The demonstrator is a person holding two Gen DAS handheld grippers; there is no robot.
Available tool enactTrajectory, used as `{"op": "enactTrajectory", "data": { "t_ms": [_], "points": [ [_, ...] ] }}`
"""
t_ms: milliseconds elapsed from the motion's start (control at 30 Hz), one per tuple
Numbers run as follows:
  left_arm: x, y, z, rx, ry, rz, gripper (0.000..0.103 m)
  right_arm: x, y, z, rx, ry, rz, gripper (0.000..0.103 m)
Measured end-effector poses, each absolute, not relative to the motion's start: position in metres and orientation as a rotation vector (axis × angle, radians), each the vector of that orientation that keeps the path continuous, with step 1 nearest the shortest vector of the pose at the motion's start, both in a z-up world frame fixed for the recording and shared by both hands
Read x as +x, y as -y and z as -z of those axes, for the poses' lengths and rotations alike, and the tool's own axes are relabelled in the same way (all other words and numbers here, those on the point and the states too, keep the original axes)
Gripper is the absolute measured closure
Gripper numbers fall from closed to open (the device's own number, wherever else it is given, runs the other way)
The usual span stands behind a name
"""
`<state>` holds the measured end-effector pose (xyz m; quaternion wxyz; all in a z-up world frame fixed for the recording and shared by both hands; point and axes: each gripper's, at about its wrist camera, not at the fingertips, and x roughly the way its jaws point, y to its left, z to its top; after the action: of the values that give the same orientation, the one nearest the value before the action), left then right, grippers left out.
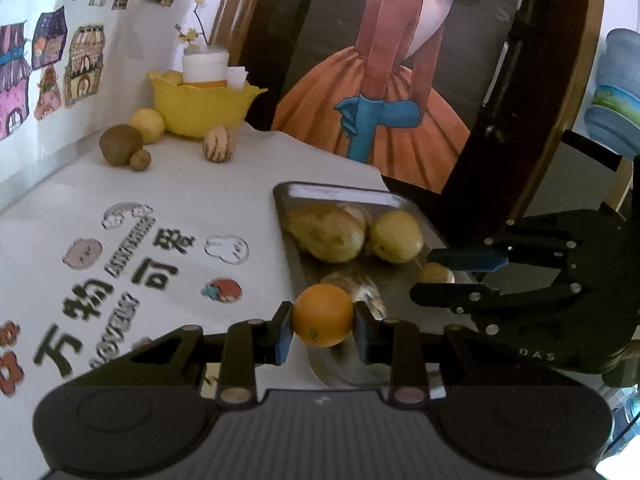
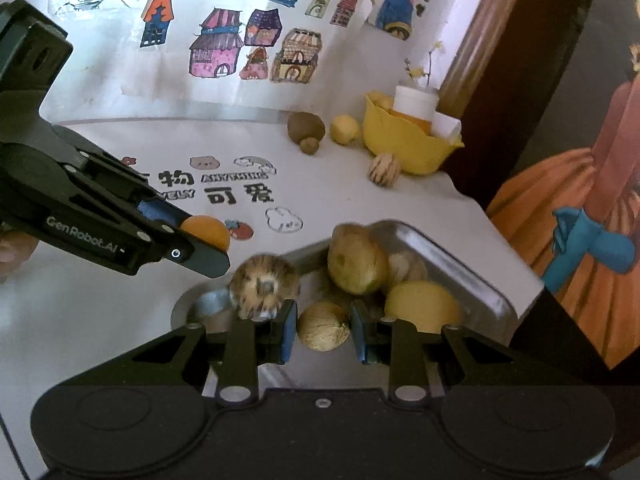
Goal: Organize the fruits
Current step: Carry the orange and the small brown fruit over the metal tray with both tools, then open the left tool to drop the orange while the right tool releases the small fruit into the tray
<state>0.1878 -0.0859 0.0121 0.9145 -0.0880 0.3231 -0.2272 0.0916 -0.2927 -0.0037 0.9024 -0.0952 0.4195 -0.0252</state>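
Above the metal tray, our left gripper clamps an orange at the tray's near edge, while our right gripper squeezes a small tan walnut-like fruit over it. A mango and a lemon lie in the tray; beyond it stands a yellow bowl ringed by loose fruit.

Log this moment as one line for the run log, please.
left gripper: shut on orange | right gripper: shut on walnut | both over tray
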Motion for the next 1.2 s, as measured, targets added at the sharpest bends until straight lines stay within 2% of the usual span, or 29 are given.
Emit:
{"op": "enactTrajectory", "data": {
  "t_ms": [733, 1200],
  "points": [
    [0.176, 0.117, -0.002, -0.119, -0.71, 0.494, 0.069, 0.055, 0.313, 0.033, 0.052, -0.868, 0.136, 0.073],
    [0.181, 0.122, -0.001, -0.1, -0.734, 0.48, 0.068, 0.048, 0.314, 0.034, 0.096, -0.855, 0.161, 0.07]
  ]
}}
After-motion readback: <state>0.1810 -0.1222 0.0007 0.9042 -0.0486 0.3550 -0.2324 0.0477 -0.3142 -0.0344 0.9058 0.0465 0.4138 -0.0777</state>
